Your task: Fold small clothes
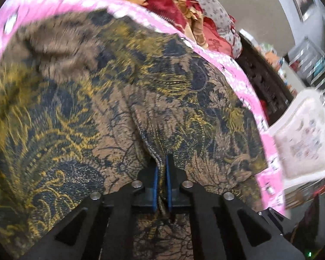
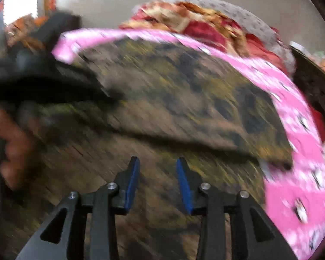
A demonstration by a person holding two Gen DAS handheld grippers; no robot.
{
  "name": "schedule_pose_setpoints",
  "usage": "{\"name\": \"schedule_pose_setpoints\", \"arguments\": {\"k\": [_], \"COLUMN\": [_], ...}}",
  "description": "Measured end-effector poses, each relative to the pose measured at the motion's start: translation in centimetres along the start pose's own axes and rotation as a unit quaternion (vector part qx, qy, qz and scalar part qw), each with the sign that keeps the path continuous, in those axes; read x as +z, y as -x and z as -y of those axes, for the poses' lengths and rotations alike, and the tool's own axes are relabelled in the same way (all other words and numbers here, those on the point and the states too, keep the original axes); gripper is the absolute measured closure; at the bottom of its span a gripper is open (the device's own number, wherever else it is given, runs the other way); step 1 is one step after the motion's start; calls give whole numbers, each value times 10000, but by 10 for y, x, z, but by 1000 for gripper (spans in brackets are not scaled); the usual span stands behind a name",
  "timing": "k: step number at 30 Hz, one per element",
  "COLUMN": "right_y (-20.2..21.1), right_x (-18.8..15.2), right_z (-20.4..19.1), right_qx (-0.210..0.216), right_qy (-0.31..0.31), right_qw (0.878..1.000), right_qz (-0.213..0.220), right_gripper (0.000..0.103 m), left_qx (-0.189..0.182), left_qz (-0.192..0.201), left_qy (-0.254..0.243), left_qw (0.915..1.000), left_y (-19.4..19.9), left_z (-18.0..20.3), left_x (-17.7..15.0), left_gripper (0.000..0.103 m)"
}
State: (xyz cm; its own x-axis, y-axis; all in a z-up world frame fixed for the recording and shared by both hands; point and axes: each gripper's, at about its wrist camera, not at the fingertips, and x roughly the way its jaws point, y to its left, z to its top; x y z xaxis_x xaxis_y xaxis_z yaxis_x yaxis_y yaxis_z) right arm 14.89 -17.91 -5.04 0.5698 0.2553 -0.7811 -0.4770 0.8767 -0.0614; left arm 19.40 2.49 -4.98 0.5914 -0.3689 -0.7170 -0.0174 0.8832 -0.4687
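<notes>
Two blue pads of the left gripper [image 1: 161,169] are pinching a ridge of the brown patterned garment [image 1: 97,99], which is lying spread over a pink printed cloth [image 1: 247,82]; behind it a pile of red and gold clothes [image 1: 179,2] is waiting, and a white tray [image 1: 303,143] is sitting off to the right. Should the pinch be catching only a thin edge, the fabric is likely slipping free mid-fold — or dragging the pink cloth along.

Seen from the right wrist, the right gripper [image 2: 158,173] is hovering with fingers apart and nothing between them, just above the same garment [image 2: 184,99]; the picture is blurring heavily; a hand [image 2: 10,143] is gripping the left tool [image 2: 43,82] at the left edge. With one side unheld, the fold is risking going crooked or bunching.
</notes>
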Motion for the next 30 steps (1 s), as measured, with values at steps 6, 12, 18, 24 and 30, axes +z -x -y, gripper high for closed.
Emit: {"name": "schedule_pose_setpoints", "arguments": {"k": [6,12,18,24,30], "right_y": [-6,-4,-7,-7,-8], "right_x": [-4,-6,-4,-3,-2], "right_z": [4,5,4,1,2], "right_qx": [28,38,-28,-52,-35], "right_qy": [-156,-165,-107,-93,-113], "right_qw": [9998,9998,9999,9999,9999], "right_qz": [-101,-73,-86,-92,-96], "right_gripper": [55,55,55,55,55], "left_qx": [152,3,571,916,1189], "left_qz": [683,1215,1374,1059,462], "left_qy": [-963,-1070,-534,-155,-9], "left_qw": [9929,9868,9874,9900,9918], "left_y": [53,124,158,142,97], "left_z": [39,23,-48,-95,-117], "left_x": [7,32,50,41,18], "left_gripper": [103,103,103,103,103]}}
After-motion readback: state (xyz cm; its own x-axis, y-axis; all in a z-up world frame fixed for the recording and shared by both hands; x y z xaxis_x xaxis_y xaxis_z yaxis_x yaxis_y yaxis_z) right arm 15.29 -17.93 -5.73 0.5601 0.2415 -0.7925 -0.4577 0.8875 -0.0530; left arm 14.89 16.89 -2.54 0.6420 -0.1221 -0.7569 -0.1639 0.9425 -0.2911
